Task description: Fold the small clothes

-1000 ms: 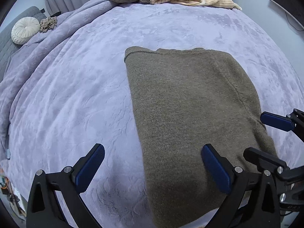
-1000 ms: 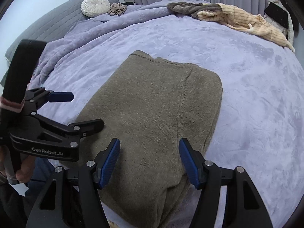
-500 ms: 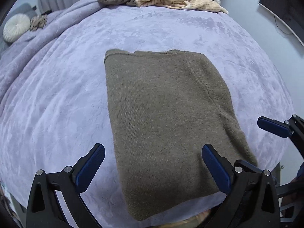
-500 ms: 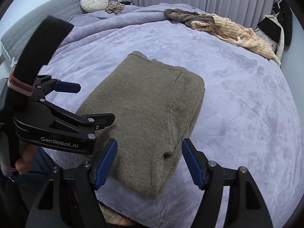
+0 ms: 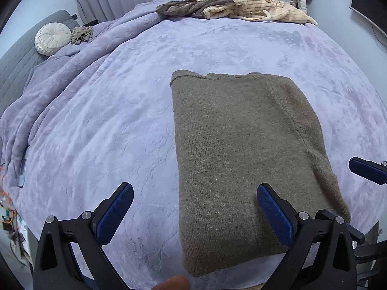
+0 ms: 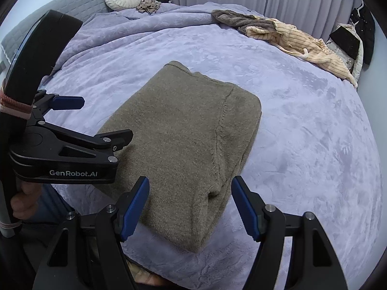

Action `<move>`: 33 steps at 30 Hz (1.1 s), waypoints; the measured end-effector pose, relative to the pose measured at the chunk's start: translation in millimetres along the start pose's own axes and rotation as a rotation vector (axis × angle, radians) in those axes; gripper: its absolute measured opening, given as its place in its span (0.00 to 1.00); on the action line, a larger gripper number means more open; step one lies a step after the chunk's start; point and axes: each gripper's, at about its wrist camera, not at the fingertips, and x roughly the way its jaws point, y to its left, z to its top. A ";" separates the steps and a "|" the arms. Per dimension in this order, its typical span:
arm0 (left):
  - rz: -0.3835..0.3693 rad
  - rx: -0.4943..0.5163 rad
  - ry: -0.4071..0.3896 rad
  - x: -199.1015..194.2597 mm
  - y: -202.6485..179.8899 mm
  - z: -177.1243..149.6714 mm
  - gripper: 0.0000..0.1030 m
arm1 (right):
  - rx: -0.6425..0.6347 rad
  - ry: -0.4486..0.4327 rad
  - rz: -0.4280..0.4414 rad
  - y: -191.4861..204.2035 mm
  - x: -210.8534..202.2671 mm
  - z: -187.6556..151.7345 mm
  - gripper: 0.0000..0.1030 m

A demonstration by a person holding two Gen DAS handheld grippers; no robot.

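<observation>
Hovering with left claw (image 5: pixel 194 209) and right claw (image 6: pixel 189 209) both released (nothing held) above folded sweater (image 5: pixel 241 149) on bed (image 5: pixel 108 120); next, probably another fold.

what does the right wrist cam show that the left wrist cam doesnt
Only the right wrist view shows the left gripper's body with its GenRobot.AI label, and the hand gripping its handle. Only the left wrist view shows the dark screen on the wall and wiring at the bed's left edge. Both show the folded olive sweater, the purple blanket, the round cushion and the clothes pile.
</observation>
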 end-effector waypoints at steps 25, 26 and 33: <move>-0.044 -0.025 0.060 7.2 2.1 6.1 0.99 | 0.000 0.010 0.008 -2.5 5.6 4.6 0.71; -0.043 -0.024 0.060 7.2 2.3 6.0 0.99 | -0.001 0.012 0.009 -2.1 6.4 5.0 0.71; -0.045 -0.023 0.062 8.3 0.6 5.9 0.99 | -0.002 0.018 0.014 -1.8 9.3 4.9 0.71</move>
